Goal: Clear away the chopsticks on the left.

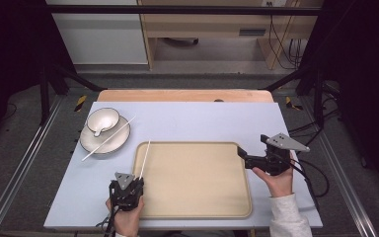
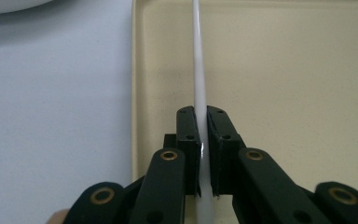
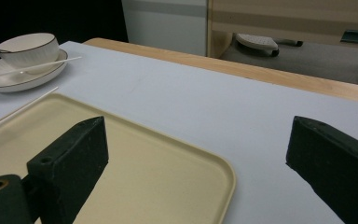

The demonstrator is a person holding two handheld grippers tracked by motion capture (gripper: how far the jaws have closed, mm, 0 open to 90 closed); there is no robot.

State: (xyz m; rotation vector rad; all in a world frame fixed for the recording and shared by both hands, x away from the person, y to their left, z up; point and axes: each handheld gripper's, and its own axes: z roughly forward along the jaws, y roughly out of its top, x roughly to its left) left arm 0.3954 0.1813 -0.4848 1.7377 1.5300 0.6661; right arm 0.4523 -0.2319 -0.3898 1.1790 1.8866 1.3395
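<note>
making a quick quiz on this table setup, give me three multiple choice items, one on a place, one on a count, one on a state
1. Where does the bowl sit?
A. on the tray
B. on the plate
C. on the bare table

2. How many white chopsticks are there?
A. one
B. two
C. four

3. How is the left gripper?
A. wide open over the plate
B. shut on nothing
C. shut on a chopstick

Answers:
1. B, the bowl rests on the plate left of the tray.
2. B, one chopstick lies across the plate and the held chopstick runs over the tray's left edge.
3. C, the left gripper view shows its fingers pressed on the held chopstick from both sides.
</note>
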